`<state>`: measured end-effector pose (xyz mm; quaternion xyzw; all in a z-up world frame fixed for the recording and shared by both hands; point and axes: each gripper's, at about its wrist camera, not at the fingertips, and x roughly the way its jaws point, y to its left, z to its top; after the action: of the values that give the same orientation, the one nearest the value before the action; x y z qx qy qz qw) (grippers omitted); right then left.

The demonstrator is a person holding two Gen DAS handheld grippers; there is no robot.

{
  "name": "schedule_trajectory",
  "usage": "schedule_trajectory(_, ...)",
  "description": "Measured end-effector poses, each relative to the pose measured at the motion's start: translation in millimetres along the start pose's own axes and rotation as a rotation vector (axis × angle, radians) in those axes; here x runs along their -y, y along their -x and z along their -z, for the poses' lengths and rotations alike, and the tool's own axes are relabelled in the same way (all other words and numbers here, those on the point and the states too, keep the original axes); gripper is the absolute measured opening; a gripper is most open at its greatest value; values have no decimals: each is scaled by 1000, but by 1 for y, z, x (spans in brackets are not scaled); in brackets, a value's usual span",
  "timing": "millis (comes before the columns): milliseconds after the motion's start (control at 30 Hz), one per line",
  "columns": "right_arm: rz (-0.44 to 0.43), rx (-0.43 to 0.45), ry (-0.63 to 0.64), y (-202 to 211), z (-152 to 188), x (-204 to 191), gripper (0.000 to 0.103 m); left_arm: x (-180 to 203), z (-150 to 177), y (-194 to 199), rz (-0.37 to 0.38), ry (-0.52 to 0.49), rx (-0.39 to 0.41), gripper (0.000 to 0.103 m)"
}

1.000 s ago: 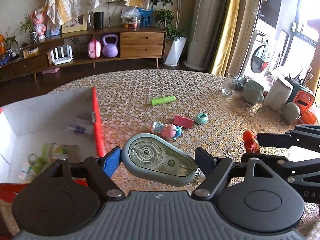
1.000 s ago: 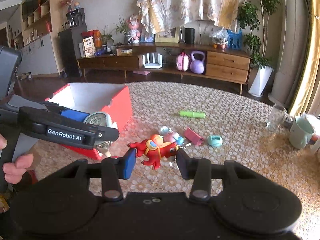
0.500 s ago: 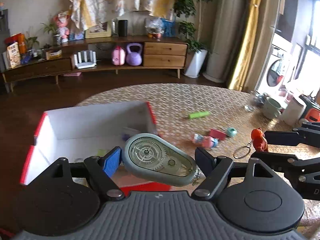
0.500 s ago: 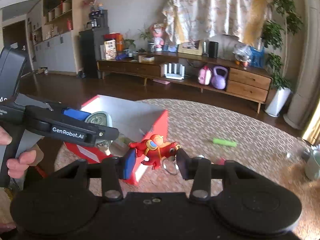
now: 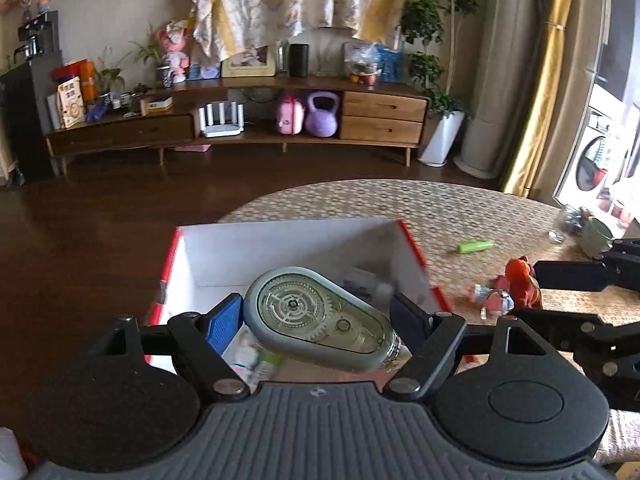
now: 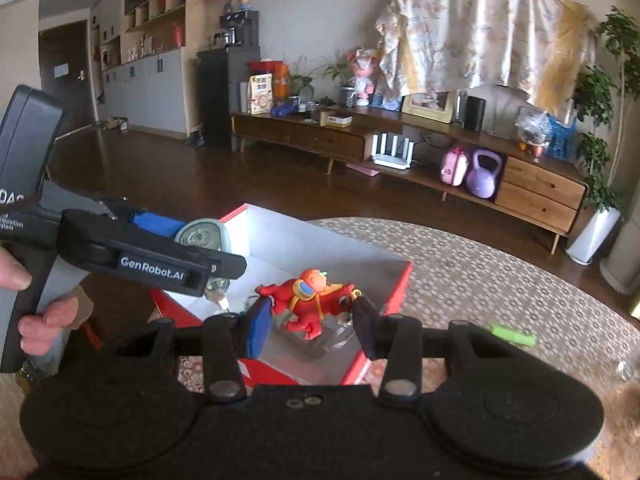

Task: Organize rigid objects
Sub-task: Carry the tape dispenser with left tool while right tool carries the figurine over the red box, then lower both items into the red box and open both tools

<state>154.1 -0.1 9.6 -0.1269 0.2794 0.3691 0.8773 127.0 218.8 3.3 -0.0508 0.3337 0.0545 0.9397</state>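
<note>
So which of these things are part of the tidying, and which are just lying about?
Part of the job:
- correction tape, in left gripper
- red figurine, in right gripper
- red box
- green tube

Lying about:
- kettlebell
- mug

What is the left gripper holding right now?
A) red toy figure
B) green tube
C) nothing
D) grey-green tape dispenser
D: the left gripper has its pads against the grey-green tape dispenser, held over the red and white box; the red toy figure sits in the right gripper.

The round patterned table carries the red box at nine o'clock, green tube centrally.
</note>
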Motion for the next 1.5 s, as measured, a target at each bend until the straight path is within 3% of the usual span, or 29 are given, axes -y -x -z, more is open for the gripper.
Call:
schedule_trajectory(367, 14, -73, 25, -68, -5, -4, 43, -46, -9, -53, -44, 16, -72, 80)
schedule_trajectory(900, 38, -212, 69, -163, 1, 3, 43, -49, -20, -145, -79, 3, -200, 80)
schedule_trajectory(1200, 14, -277, 92, -180, 11, -7, 43, -38, -18, -182, -99, -18, -311, 80)
schedule_trajectory(1500, -3, -315, 72, -185, 12, -3, 42, -49, -21, -205, -80, 39, -444, 78)
